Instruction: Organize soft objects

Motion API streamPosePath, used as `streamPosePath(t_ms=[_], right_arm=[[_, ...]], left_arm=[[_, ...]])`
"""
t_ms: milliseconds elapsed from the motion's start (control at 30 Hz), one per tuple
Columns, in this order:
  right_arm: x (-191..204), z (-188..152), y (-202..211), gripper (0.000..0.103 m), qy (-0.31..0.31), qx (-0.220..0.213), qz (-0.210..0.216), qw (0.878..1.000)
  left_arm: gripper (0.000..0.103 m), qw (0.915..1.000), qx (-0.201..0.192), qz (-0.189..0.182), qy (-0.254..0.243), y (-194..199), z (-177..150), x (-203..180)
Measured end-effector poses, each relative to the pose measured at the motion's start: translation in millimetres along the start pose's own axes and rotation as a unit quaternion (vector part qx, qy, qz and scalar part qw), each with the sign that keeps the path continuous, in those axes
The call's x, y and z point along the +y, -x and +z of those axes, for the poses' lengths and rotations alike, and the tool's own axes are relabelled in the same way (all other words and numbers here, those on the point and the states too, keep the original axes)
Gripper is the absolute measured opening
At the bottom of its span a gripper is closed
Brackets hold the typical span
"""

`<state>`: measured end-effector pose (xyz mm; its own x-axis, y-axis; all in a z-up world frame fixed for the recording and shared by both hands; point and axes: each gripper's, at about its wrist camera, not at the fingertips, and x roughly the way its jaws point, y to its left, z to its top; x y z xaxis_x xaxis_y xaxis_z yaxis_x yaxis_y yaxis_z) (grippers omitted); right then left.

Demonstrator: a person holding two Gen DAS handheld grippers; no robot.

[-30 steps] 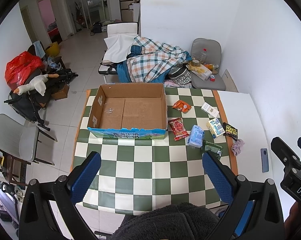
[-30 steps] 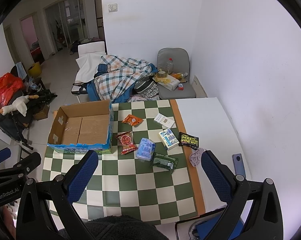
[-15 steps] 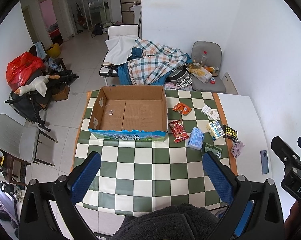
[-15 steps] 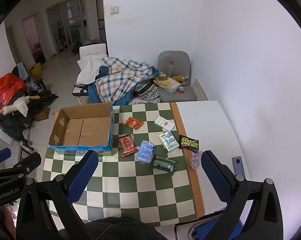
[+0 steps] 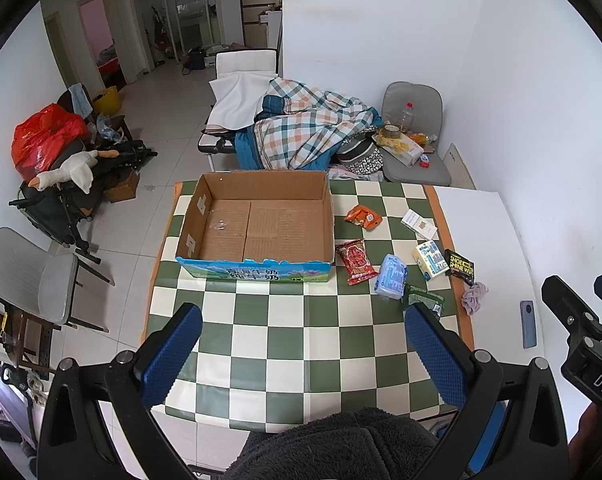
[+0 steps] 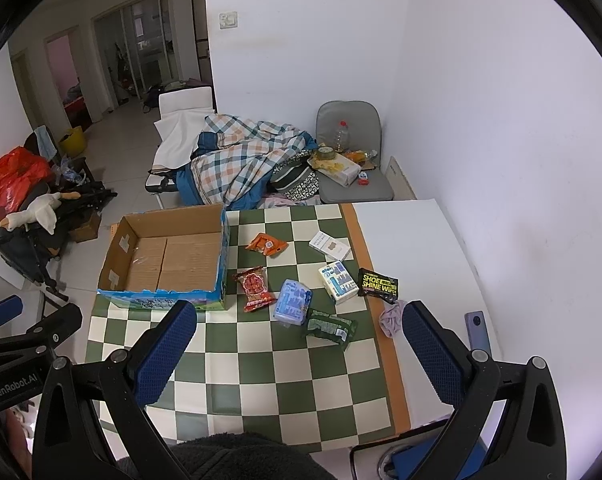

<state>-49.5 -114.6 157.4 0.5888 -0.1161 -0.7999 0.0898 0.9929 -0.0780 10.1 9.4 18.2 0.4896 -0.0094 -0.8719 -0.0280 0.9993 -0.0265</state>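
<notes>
A green-and-white checked cloth (image 5: 285, 328) with an orange border is covering the white surface (image 5: 489, 240); the brown cardboard box (image 5: 257, 224) is showing a blue-and-green printed front; a red snack packet (image 6: 255, 288), an orange packet (image 6: 267, 245), a light-blue pack (image 6: 293, 301), a dark-green packet (image 6: 330, 328), a black-and-yellow wipes pack (image 6: 378, 285) and a pale-pink cloth (image 6: 391, 318) are lying beside it; both tools are wearing blue pads (image 6: 431, 356).

Green packet (image 5: 423, 300) partly hidden behind left gripper's right finger (image 5: 437, 354); label unreadable.
</notes>
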Motion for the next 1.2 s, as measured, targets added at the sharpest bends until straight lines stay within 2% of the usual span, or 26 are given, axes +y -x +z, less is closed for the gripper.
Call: streamPosePath(t_ms=[167,300,400,433,533,600,733,800,867,900,967,1033,1133,1200], right_arm=[[1,0,0,0.103,0.000,-0.001,0.001,1.000],[-2,-1,-6,0.103,-0.007,0.012,0.006,1.000],[-15,3,-27,0.103,-0.026,0.030,-0.001,0.999],[-31,-5,-41,0.103,-0.031,0.035,-0.004,0.999],[-55,2,-77,0.103,-0.046,0.059,-0.010,0.997],[-73,5,-111,0.103,-0.048,0.087,-0.019,0.995],[-108,7,-205,0.103,-0.037,0.135,0.000,0.990],[-116,10,-257,0.103,-0.026,0.161,0.013,0.986],[-124,9,-317,0.101,-0.018,0.192,0.017,0.981],[-126,9,-346,0.099,-0.015,0.212,0.019,0.977],[-128,8,-398,0.086,-0.011,0.242,0.026,0.970],[-126,5,-443,0.084,-0.008,0.266,0.030,0.963],[-120,-1,-493,0.084,-0.005,0.292,0.039,0.956],[-115,-4,-516,0.084,-0.004,0.305,0.044,0.951]], left_arm=[[0.103,1.0000,0.002,-0.006,0.001,0,1,-2],[0.103,0.9996,0.022,-0.018,-0.006,-21,7,-16],[0.103,0.9982,0.049,-0.035,-0.005,-55,19,-29],[0.103,0.9973,0.059,-0.042,-0.005,-66,23,-33],[0.103,0.9925,0.103,-0.063,-0.015,-121,42,-56],[0.103,0.9893,0.125,-0.073,-0.019,-159,55,-71],[0.102,0.9801,0.182,-0.076,-0.016,-245,73,-97],[0.098,0.9711,0.226,-0.075,-0.015,-299,85,-115],[0.091,0.9649,0.255,-0.059,-0.021,-337,89,-126],[0.091,0.9600,0.274,-0.049,-0.032,-363,92,-136],[0.091,0.9524,0.300,-0.035,-0.043,-398,91,-144],[0.090,0.9403,0.336,-0.019,-0.052,-439,88,-152],[0.090,0.9271,0.370,0.004,-0.060,-474,81,-156],[0.090,0.9231,0.379,0.018,-0.065,-487,79,-157]])
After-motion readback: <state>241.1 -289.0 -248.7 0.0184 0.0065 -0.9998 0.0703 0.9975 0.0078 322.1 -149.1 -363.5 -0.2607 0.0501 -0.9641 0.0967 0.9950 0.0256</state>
